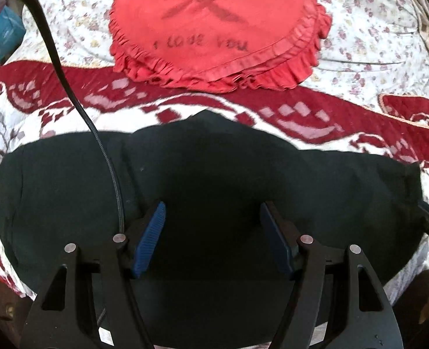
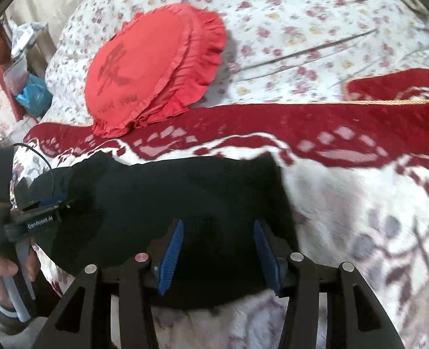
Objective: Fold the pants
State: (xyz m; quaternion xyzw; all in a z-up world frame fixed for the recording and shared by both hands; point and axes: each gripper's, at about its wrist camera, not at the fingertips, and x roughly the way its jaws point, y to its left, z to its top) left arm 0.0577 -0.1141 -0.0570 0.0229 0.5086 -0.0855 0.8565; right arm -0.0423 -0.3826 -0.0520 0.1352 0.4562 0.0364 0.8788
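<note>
The black pants (image 1: 214,168) lie as a wide folded bundle across a red and white blanket (image 1: 301,122) on a bed. My left gripper (image 1: 213,208) hovers over the middle of the bundle, its blue pads wide apart and gripping nothing. In the right wrist view the pants (image 2: 156,197) stretch left from my right gripper (image 2: 217,224), which is open over their right end near the front edge, cloth below the pads but not pinched. The left gripper (image 2: 57,199) shows at the far left, held by a hand (image 2: 2,267), over the pants' left end.
A round red frilled pillow (image 1: 214,26) lies behind the pants on a flowered sheet (image 1: 374,37). A black cable (image 1: 77,101) hangs across the left side. A blue bag (image 2: 34,96) and clutter sit beside the bed at left. The bed's front edge is close below.
</note>
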